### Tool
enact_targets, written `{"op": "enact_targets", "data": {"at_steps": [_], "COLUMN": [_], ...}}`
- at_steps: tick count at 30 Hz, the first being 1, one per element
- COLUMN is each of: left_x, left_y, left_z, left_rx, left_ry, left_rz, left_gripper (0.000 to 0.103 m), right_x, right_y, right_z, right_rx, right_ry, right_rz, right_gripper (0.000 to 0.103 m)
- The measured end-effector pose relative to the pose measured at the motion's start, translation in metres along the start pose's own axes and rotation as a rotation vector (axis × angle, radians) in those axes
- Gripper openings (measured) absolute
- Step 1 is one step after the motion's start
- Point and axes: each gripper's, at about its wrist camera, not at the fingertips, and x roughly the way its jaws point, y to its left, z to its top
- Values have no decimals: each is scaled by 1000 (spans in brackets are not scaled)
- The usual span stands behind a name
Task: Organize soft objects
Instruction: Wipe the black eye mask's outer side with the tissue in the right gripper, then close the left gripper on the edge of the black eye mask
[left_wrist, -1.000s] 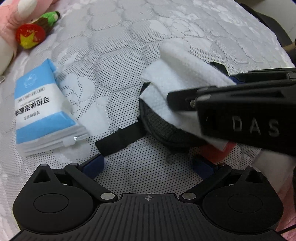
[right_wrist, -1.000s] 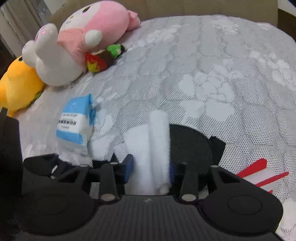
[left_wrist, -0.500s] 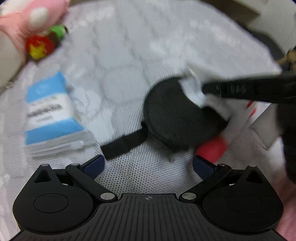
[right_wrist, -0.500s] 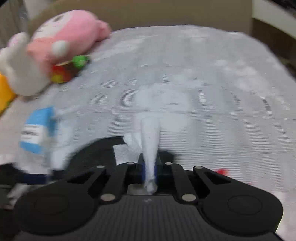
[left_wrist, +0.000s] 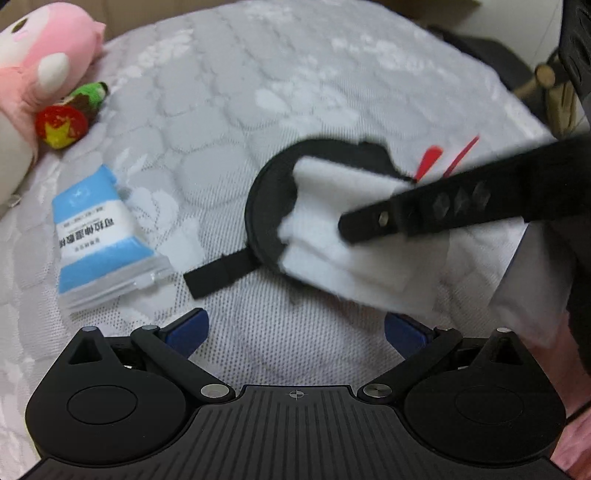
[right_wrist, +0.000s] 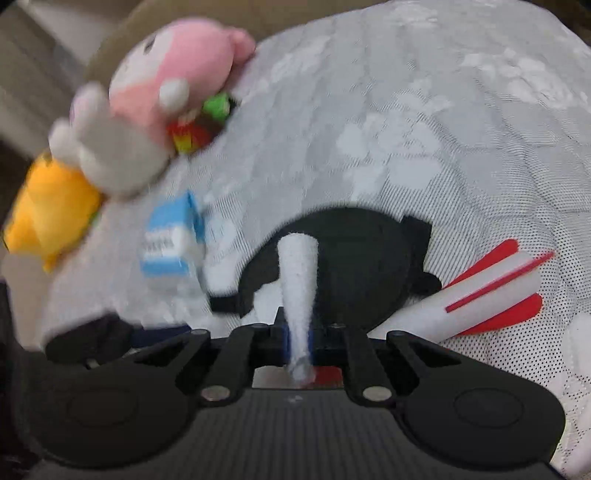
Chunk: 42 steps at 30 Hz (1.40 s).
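Note:
A folded white cloth (left_wrist: 332, 206) hangs just above a black round pad with a strap (left_wrist: 266, 206) on the quilted bed cover. My right gripper (left_wrist: 354, 225) comes in from the right and is shut on this cloth. In the right wrist view the white cloth (right_wrist: 299, 273) sticks up, pinched between the blue pads of the right gripper (right_wrist: 299, 339), with the black pad (right_wrist: 354, 258) behind it. My left gripper (left_wrist: 295, 328) is open, nearer than the pad, with only bed cover between its fingers.
A blue-and-white packet (left_wrist: 99, 236) lies left of the pad. A pink plush (left_wrist: 44, 55) and a small strawberry toy (left_wrist: 62, 123) sit at the far left, with a yellow plush (right_wrist: 48, 206) beside them. A red-and-white packet (right_wrist: 491, 284) lies right of the pad.
The right gripper closed on the white cloth and raised it off the black pad. The left gripper drew back and up, so more of the bed shows.

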Motion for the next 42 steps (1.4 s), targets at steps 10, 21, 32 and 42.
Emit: {"op": "enact_targets", "data": {"at_steps": [10, 21, 32, 42], "left_x": [6, -6, 61, 68], "left_y": [20, 43, 2, -31], "left_z": [2, 20, 77, 86], "left_rx": [-127, -248, -82, -201], "left_ry": [3, -197, -33, 70], "left_rz": [-105, -124, -51, -137], "left_gripper": [103, 103, 103, 100], "right_x": [-21, -36, -42, -49], "right_y": [-35, -93, -107, -125], "right_z": [14, 26, 26, 27], "right_rx": [0, 292, 339, 425], "right_ry": [-42, -194, -208, -232], "right_rz": [-133, -6, 86, 169], "right_gripper": [13, 16, 16, 17]}}
